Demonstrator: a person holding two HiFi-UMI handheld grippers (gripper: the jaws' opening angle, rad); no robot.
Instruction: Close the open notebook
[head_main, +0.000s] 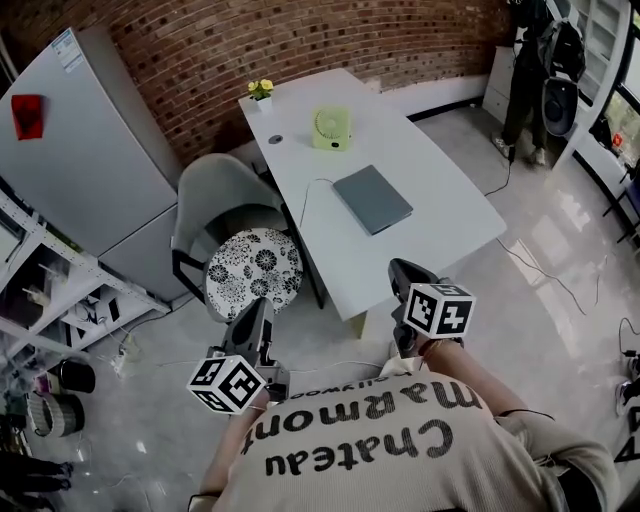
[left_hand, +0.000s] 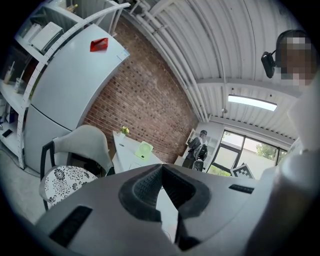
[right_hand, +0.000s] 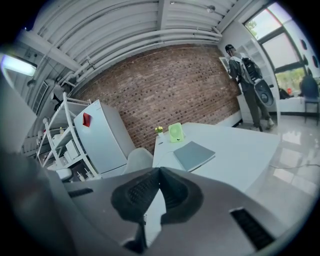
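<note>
A brick wall (head_main: 300, 40) runs behind a grey fridge (head_main: 90, 150) and a long white counter (head_main: 440, 215). A grey chair (head_main: 222, 195) with a flower-patterned seat stands at the counter's left side. The notebook (head_main: 372, 198) lies flat near the middle of the counter with its grey cover shut, and a thin cable (head_main: 305, 195) runs just beside it. A small green fan (head_main: 331, 128) stands further back, and a little pot of yellow flowers (head_main: 261, 91) sits at the far corner. The left claw (head_main: 258, 310) and the right claw (head_main: 400, 270) hang at the near end of the counter, well apart from the notebook, each closed tip to tip on nothing.
</note>
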